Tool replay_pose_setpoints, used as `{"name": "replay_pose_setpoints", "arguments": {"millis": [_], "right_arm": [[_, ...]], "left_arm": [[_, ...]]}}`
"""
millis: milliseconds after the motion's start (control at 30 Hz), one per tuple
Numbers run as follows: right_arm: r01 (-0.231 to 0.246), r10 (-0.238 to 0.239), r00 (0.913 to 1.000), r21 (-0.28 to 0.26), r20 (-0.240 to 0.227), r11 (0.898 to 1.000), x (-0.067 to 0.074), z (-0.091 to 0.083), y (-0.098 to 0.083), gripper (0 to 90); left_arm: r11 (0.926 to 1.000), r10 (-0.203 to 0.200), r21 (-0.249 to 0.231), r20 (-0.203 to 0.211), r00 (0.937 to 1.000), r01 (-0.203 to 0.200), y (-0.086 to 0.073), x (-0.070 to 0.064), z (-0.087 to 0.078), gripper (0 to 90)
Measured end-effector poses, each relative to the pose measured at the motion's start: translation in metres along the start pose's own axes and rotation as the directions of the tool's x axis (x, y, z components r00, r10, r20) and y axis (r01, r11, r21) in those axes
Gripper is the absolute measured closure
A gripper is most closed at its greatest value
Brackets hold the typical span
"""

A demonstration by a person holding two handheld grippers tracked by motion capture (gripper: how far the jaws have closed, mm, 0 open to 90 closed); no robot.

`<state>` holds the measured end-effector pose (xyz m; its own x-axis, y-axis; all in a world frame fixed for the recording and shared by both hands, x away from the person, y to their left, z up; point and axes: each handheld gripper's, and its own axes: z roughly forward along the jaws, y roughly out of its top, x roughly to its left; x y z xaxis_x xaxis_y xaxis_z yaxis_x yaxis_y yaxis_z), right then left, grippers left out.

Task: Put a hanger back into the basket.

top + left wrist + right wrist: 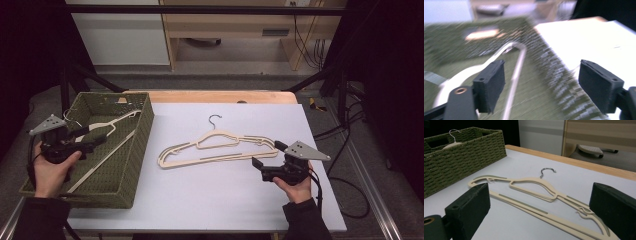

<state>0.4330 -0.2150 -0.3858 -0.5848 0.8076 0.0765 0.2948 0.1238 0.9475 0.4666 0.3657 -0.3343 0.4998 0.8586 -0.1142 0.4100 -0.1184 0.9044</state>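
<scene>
my left gripper hung with jaws apart over a cream plastic hanger in the green woven basket. my right gripper, jaws apart too, sat beside the cream hanger with a metal hook on the white table.

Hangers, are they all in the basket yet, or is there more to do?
Not all. One cream hanger already lies inside the green woven basket, and the left tongs above it are open and hold nothing. Nothing is being carried right now. The hangers on the table are left: they look like a stack, though I cannot count them. The right tongs wait open beside their end, not touching them.
</scene>
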Motion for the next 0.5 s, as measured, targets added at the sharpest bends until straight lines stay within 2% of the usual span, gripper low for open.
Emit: {"name": "replay_pose_setpoints", "arguments": {"millis": [133,267,367,500], "right_arm": [[-0.003,0.003,1.0,-0.002,0.003,1.0,-0.003,-0.001,0.0,4.0],[-0.006,0.006,1.0,-0.004,0.004,1.0,-0.004,-0.001,-0.001,3.9],[-0.006,0.006,1.0,-0.006,0.005,1.0,-0.005,-0.002,-0.001,3.9],[-0.007,0.007,1.0,-0.007,0.002,1.0,-0.006,-0.003,-0.002,4.0]], "left_arm": [[0.9982,0.048,-0.038,0.046,0.9978,-0.046,0.006,-0.033,0.008,8.9],[0.9954,0.078,-0.064,0.096,0.9924,-0.072,0.009,-0.063,0.02,6.6],[0.9927,0.097,-0.084,0.133,0.9863,-0.087,0.009,-0.083,0.029,6.5],[0.9899,0.133,-0.072,0.167,0.9769,-0.122,0.011,-0.109,0.044,6.5]]}}
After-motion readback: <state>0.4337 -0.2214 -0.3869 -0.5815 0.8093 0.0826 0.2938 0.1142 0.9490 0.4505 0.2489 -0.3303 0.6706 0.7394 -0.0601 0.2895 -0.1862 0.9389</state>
